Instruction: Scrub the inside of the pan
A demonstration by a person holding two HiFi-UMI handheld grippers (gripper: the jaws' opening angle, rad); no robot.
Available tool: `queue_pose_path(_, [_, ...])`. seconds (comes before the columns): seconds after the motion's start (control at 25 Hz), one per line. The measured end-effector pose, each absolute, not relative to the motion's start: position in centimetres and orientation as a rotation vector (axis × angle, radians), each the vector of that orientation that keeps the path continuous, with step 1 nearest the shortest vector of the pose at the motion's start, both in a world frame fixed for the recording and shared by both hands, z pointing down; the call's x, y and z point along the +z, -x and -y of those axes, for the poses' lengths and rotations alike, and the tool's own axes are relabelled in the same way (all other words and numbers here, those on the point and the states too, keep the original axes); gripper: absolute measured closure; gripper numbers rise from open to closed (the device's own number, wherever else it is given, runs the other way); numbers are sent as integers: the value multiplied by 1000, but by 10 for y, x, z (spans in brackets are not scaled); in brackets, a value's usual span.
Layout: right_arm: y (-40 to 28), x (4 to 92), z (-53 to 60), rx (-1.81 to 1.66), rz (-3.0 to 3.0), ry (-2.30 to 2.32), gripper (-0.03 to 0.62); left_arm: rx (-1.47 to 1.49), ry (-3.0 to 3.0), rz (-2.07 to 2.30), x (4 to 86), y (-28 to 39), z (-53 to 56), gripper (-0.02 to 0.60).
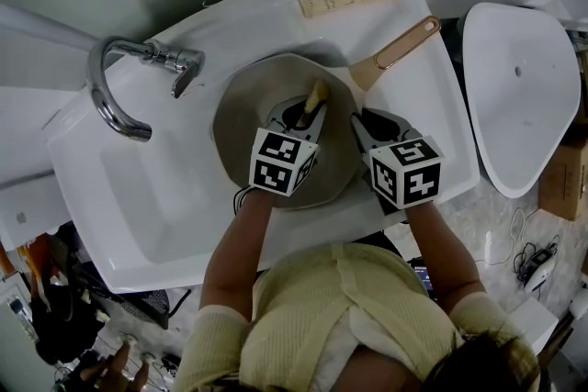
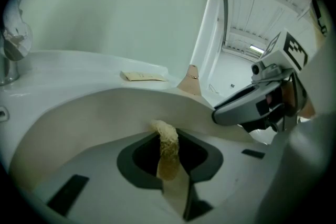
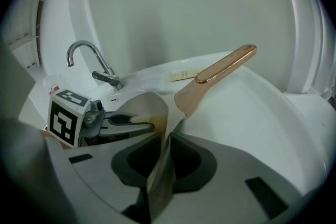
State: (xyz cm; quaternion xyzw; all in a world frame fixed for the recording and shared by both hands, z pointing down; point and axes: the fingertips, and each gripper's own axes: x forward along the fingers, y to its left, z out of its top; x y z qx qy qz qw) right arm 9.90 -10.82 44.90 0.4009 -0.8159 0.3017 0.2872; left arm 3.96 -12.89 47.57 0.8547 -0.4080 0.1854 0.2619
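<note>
Pan (image 1: 248, 110) sits in the sink (image 1: 156, 207), handle (image 1: 395, 53) pointing to 1 o'clock. My right gripper (image 1: 366, 124) is clenched on its rim at 3 o'clock, I judge to stop it sliding or spinning under the scrubbing. My left gripper (image 1: 308, 110) pinches a sponge (image 1: 317, 94), free end down inside the pan toward 1 o'clock so it can rub the wall. I count one pan, one sponge, two grippers, one faucet (image 1: 152, 53).

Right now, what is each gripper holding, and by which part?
Left gripper grips a yellow sponge by its near end; right gripper pinches the pan by its rim, near the handle.
</note>
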Motion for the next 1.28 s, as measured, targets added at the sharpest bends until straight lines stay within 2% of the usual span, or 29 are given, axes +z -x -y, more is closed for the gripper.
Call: queue_pose_path(1.28, [-99,448,107,786,2163,-1116,528,703,-2535,473,462,-88,28,468])
